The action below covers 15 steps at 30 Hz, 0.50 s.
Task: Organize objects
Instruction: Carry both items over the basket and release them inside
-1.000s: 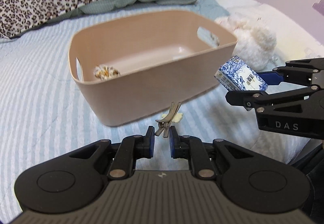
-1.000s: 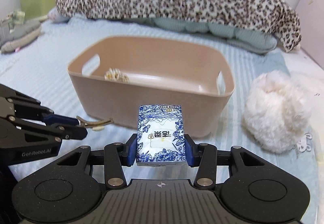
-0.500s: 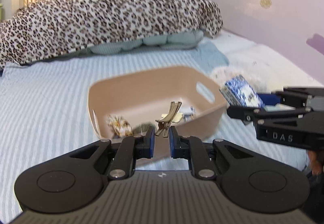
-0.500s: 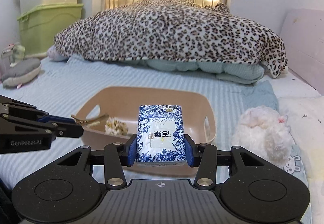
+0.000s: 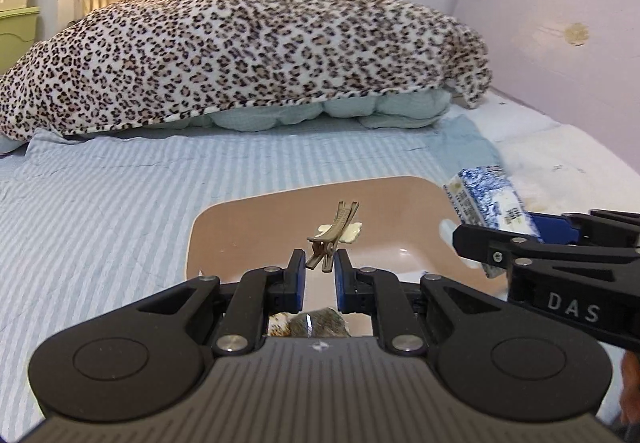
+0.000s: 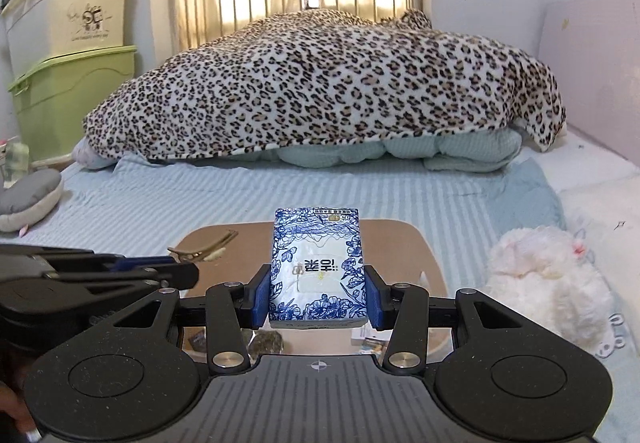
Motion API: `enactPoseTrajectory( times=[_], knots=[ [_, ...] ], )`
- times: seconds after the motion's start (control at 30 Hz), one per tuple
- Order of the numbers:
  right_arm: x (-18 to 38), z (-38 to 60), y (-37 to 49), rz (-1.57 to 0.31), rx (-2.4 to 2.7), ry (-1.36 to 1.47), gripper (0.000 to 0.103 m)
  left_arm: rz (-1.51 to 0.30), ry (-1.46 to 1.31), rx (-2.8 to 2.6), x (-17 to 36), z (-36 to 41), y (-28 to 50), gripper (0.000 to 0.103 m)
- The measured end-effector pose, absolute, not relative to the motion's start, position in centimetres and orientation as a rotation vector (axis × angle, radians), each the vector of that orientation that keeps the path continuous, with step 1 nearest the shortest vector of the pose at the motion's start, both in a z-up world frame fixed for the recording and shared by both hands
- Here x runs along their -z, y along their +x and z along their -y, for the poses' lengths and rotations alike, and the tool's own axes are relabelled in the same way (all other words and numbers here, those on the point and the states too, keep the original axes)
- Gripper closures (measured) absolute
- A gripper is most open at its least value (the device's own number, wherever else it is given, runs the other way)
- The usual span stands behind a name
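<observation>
My left gripper [image 5: 320, 267] is shut on a bronze hair clip [image 5: 334, 234] with a cream bow, held above the beige plastic bin [image 5: 248, 211]. My right gripper [image 6: 317, 293] is shut on a blue-and-white floral tissue pack [image 6: 317, 267], also above the bin [image 6: 416, 243]. The tissue pack [image 5: 486, 203] and right gripper show at the right of the left wrist view; the clip [image 6: 204, 247] and left gripper show at the left of the right wrist view. A small patterned item [image 5: 308, 325] lies on the bin floor below my fingers.
The bin sits on a blue striped bed sheet [image 5: 100, 211]. A leopard-print blanket [image 6: 320, 91] is heaped behind it. A white fluffy toy [image 6: 548, 279] lies right of the bin. Storage boxes [image 6: 68, 55] stand at the far left; a grey cushion [image 6: 28, 199] lies nearby.
Both grippers have risen and moved forward from in front of the bin to above it, each keeping its object. The bin now sits lower and closer in both views.
</observation>
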State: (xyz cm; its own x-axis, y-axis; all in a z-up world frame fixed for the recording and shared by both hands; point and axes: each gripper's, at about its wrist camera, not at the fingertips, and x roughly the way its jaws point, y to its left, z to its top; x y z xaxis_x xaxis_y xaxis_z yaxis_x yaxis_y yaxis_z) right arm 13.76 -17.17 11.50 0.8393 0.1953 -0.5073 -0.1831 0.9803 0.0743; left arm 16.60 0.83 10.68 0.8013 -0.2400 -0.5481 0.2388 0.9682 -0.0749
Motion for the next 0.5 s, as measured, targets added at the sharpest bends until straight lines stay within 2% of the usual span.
enactPoseTrajectory(
  times=[0.33,0.37,0.4,0.5],
  knots=[
    [-7.7,16.0,18.4,-0.654,-0.160,0.015,0.060,-0.751,0.002,0.170,-5.9,0.5,21.5,0.087],
    [-7.3,16.1,18.7,-0.676,-0.159,0.023,0.060,-0.766,0.001,0.164,-5.5,0.5,21.7,0.088],
    [-7.0,16.2,18.9,-0.693,-0.160,0.035,0.060,-0.778,0.000,0.163,-5.2,0.5,21.8,0.095],
    [-6.1,16.2,19.4,-0.733,-0.157,0.038,0.060,-0.783,0.011,0.166,-5.1,0.4,21.6,0.097]
  ],
)
